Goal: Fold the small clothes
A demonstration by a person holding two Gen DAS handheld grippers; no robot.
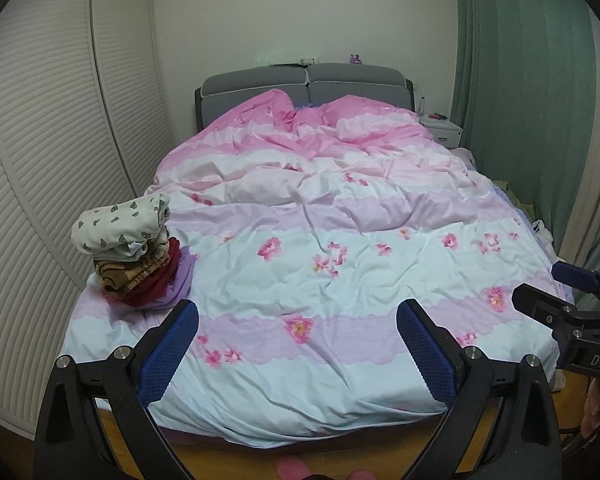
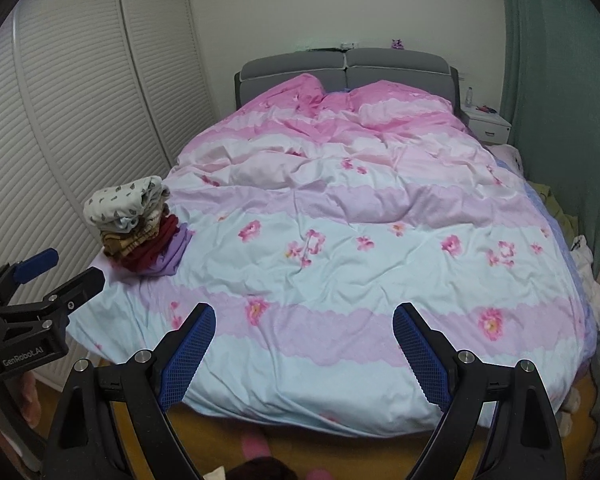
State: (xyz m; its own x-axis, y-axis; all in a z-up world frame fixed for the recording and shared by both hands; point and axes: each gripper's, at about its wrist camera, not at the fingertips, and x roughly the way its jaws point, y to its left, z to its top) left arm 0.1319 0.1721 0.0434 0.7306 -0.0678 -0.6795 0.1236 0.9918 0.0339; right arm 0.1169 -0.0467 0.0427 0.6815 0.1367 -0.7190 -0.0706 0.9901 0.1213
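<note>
Stack of folded small clothes (image 1: 134, 254) sits at the near-left corner of the quilt (image 1: 340, 248). Left gripper (image 1: 298, 344) and right gripper (image 2: 304, 346) hover well apart from it, jaws spread, empty. No unfolded garment visible; folding appears complete, or the next move requires fetching another piece.

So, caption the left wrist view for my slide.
Open left gripper faces stack of folded small clothes on floral duvet.

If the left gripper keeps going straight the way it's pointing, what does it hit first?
Probably the floral duvet, near the foot of the bed. The left gripper is open and empty, and the clothes pile sits off to its left.
</note>
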